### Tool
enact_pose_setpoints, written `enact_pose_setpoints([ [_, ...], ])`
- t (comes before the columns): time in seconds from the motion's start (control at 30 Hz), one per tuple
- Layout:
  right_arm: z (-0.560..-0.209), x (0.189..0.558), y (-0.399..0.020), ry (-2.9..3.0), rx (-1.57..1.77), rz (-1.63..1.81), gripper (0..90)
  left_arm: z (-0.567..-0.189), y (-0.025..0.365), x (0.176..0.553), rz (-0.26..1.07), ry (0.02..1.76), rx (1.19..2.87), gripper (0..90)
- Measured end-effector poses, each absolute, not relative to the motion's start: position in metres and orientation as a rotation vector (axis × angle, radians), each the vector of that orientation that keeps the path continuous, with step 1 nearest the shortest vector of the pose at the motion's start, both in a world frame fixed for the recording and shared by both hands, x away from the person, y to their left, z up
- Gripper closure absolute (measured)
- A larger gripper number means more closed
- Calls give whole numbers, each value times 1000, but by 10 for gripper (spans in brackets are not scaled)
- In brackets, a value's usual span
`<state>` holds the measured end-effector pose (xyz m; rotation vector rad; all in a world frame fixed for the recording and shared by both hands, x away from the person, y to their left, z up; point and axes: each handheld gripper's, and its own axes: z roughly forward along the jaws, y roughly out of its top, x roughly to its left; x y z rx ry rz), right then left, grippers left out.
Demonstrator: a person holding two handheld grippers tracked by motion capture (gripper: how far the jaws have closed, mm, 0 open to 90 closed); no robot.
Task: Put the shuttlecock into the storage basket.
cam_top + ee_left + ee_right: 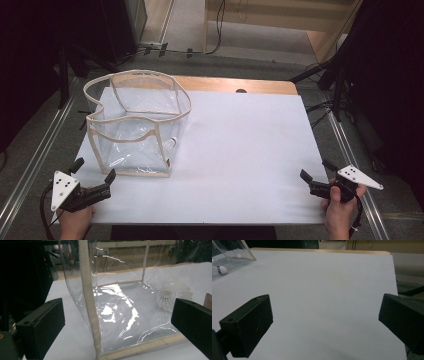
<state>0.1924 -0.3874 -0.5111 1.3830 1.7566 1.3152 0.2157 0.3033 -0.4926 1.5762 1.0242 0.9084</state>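
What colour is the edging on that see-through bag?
Beige trim on the clear bag, best seen in the left gripper view.

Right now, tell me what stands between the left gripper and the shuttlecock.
The clear bag's near wall does: the shuttlecock lies inside it, behind the plastic and beige-trimmed corner. The left gripper, fingers apart, is outside; only the open top gives access.

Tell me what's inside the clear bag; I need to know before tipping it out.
Inside the clear bag lies a white shuttlecock, resting on its floor near the right wall in the left gripper view. Glare on the plastic hides part of the floor.
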Motion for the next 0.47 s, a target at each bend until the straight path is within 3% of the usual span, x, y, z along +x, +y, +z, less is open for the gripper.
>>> enact_pose_setpoints([
  [0.47,-517,195,-385,1734,1403,1296,0,-493,304,216,909,1029,1571,0],
])
